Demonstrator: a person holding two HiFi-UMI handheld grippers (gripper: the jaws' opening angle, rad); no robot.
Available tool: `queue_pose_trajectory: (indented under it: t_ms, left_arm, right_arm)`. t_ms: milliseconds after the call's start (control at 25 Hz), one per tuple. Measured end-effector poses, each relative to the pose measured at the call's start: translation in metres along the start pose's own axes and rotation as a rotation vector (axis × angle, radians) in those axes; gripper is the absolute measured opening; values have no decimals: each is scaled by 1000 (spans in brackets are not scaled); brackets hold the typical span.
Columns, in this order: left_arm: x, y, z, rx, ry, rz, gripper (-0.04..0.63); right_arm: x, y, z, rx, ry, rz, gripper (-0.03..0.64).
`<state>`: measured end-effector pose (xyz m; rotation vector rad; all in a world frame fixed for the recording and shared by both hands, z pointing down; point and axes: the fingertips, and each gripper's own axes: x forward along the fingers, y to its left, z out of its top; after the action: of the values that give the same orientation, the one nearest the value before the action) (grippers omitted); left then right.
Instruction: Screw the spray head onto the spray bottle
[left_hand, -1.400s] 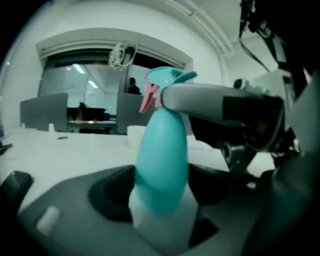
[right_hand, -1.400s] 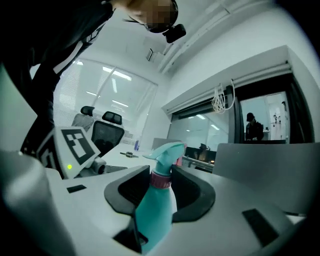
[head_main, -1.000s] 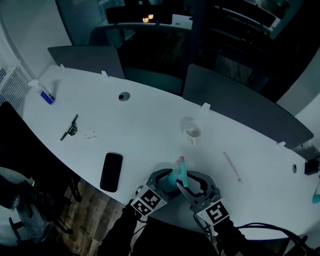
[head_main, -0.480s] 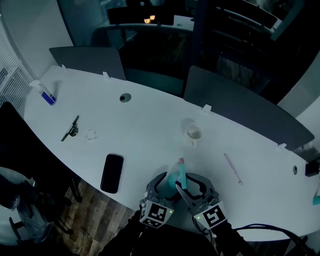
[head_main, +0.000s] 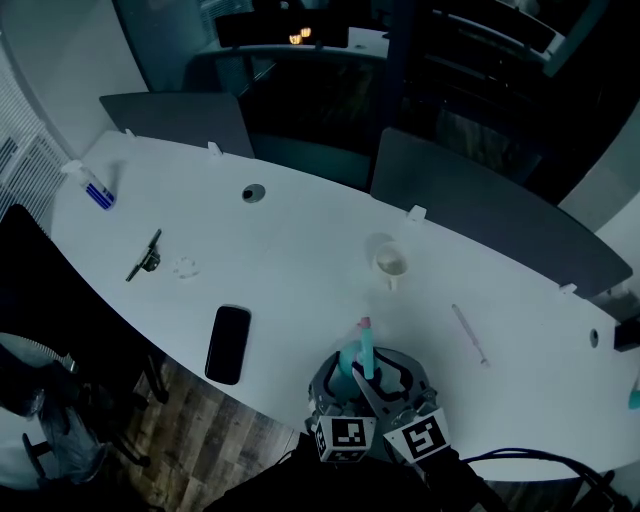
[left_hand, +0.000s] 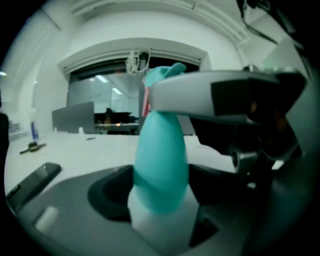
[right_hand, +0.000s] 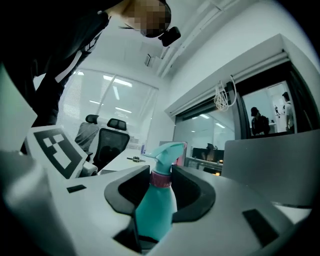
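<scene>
Over the near edge of the white table (head_main: 300, 250), at the lower middle of the head view, a teal bottle (right_hand: 156, 210) is held upright between two hand-held grippers. The left gripper (left_hand: 160, 190) has just been closing its jaws, and they now hug the bottle's lower body, a pad on each side. The right gripper (right_hand: 161, 192) grips higher up, its jaws closed round the neck at the pink collar (right_hand: 161, 179), with the spray head (right_hand: 167, 150) poking up above them. The two marker cubes sit side by side at the frame's bottom edge. A dark phone (head_main: 228, 343) lies left of the grippers. A white cup (head_main: 390, 263) stands above them, well apart.
</scene>
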<state>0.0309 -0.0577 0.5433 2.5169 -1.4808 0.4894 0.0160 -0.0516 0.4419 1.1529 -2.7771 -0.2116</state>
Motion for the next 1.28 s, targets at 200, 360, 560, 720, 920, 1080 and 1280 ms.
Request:
queue_pose_trajectory:
  t_ms: [200, 360, 560, 720, 920, 1080, 1280]
  left_arm:
    - [-3, -3, -4, 160, -13, -245, 365]
    - [1, -10, 0, 251, 24, -590, 370]
    - [3, -5, 4, 183, -15, -391, 359]
    - [2, 0, 1, 52, -1, -49, 360]
    - [-3, 1, 2, 177, -11, -305, 406]
    - [-1, -5, 5, 203, 33, -627, 375]
    - [-3, -2, 6, 125, -35, -392, 353]
  right_arm:
    - [-1, 0, -3, 19, 15, 73, 140]
    - [1, -1, 1, 42, -10, 140, 140]
    - [1, 0, 3, 15, -23, 78, 140]
    - [1, 2, 2, 37, -22, 37, 140]
    - [2, 4, -2, 32, 5, 105, 140]
    - [2, 2, 2, 52, -17, 132, 140]
    - [2, 3, 4, 15, -35, 78, 140]
